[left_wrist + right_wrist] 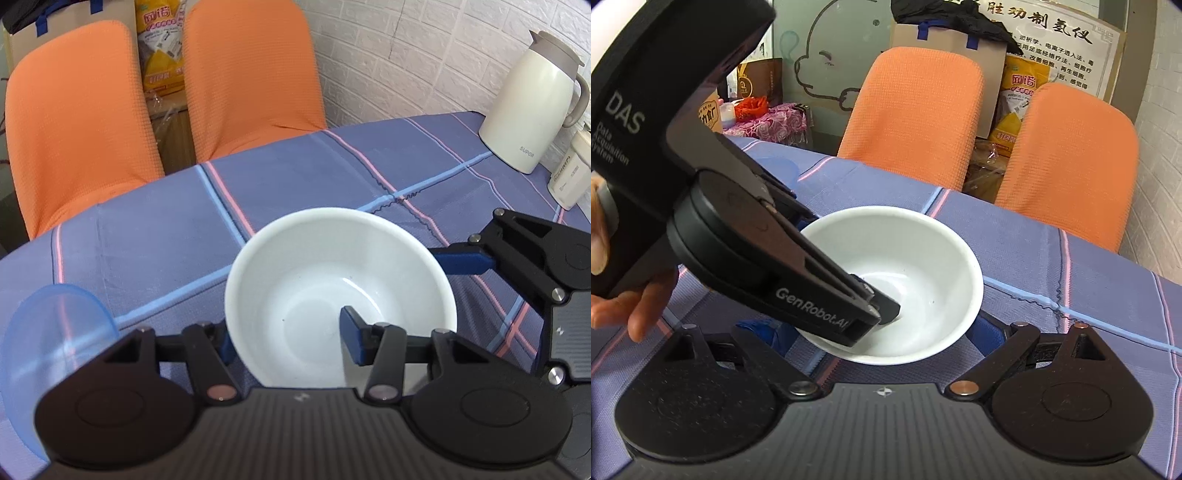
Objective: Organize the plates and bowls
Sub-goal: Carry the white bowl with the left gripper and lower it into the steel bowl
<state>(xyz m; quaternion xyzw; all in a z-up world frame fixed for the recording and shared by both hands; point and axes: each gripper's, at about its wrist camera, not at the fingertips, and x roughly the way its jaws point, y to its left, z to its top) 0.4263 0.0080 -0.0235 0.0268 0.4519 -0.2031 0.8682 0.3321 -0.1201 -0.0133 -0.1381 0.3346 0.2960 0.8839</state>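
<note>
1. centrally, a white bowl (340, 295) is seen upright on the blue plaid tablecloth (258, 206), and it serves as the landmark below.
2. the left gripper (288, 336) is set astride the bowl's near rim: one blue pad (352, 338) is inside the bowl, the other is outside the wall at the left.
3. whether the pads press on the wall cannot be told; no firm grasp is shown.
4. the right gripper (886, 332) is spread wide and empty, its fingers flanking the bowl's near side in the right wrist view, and one blue finger (463, 260) is seen just beside the bowl's right rim.
5. a clear blue bowl (55, 332) lies left of the white bowl, apart from it.
6. a cream jug (535, 107) stands well beyond the bowl to the right, by the brick wall.
7. two orange chairs (251, 74) are placed beyond the bowl, past the table edge.
8. a hand (624, 295) is seen left of the bowl, holding the left gripper's body.
</note>
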